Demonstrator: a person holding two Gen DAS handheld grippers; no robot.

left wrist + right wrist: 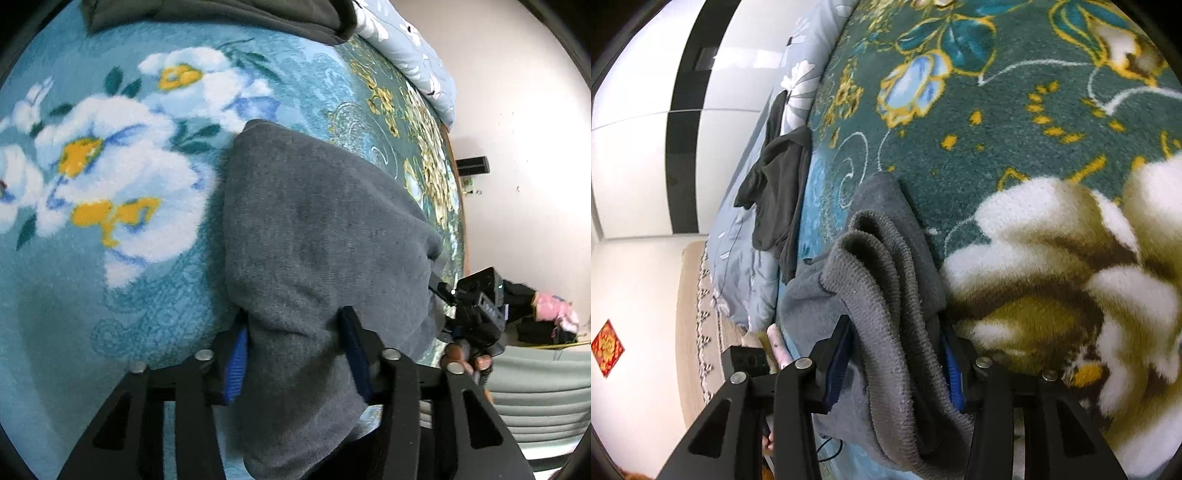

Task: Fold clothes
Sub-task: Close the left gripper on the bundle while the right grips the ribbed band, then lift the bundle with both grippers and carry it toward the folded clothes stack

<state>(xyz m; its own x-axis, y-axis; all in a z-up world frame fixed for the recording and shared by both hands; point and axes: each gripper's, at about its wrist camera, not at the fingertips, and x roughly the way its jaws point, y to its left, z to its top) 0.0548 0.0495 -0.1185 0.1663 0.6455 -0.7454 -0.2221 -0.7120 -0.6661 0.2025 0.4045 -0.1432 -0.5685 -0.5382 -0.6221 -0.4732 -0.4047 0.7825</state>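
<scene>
A grey knitted garment (314,229) lies folded over on a teal floral blanket (110,277). My left gripper (295,339) is shut on a bunched part of it, cloth filling the space between the blue pads. The right gripper shows at the right edge of the left wrist view (476,306). In the right wrist view my right gripper (897,354) is shut on the garment's ribbed hem (886,295), which stands in several layers between the pads (836,363). The far part of the garment rests on the blanket (1015,166).
A dark garment (779,188) lies at the bed's far side, also at the top of the left wrist view (221,14). A pale blue floral quilt (410,48) lies along the bed's edge. A wall and cluttered floor sit beyond the bed (546,317).
</scene>
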